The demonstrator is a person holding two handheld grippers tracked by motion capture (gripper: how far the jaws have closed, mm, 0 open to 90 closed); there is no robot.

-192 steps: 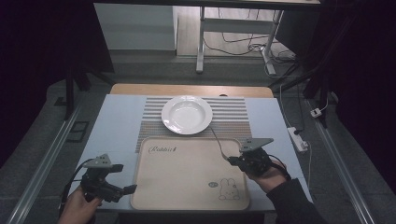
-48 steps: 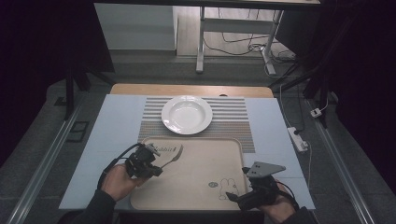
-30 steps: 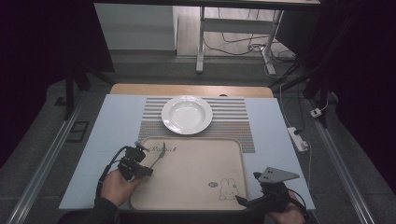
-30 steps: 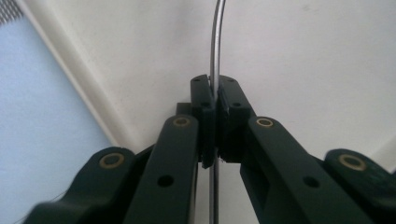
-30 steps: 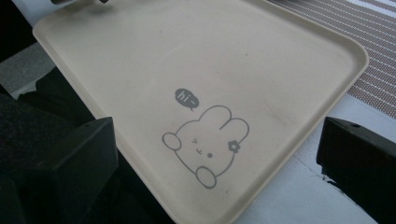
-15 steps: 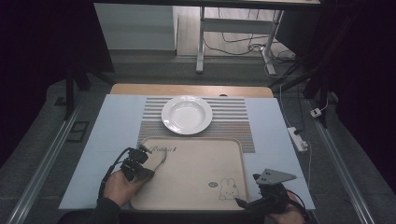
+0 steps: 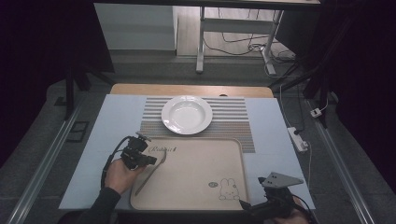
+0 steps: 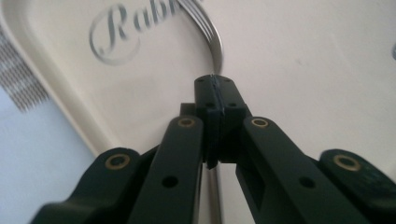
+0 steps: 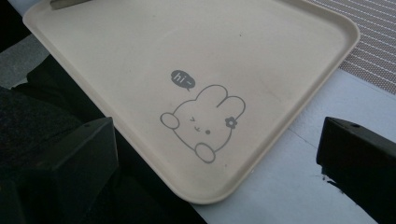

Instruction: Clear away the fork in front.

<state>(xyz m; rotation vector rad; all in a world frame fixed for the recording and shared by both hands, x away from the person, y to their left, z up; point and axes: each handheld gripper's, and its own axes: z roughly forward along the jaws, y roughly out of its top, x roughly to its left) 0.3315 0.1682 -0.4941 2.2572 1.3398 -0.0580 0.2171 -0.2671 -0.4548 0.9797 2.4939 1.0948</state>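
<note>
Clamping a fork (image 8: 212,42) by its thin handle, the left gripper (image 7: 152,160) has its jaws pressed tight together over the left part of the beige tray (image 7: 196,186); the fork's tines curve away beyond the jaw tips, near the tray's printed lettering. The right gripper (image 7: 247,207), jaws spread wide and empty, sits off the tray's near right corner by the rabbit drawing (image 9: 203,123). Beyond both grippers a white plate (image 7: 187,114) rests on a striped mat (image 7: 233,119).

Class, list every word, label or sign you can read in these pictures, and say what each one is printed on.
"hi~": in the grey speech bubble above the winking rabbit drawing on the beige plastic tray.
"Rabbit": grey script near the tray's far left corner; the left gripper view cuts it off at "Rab".
Nothing else readable.
</note>
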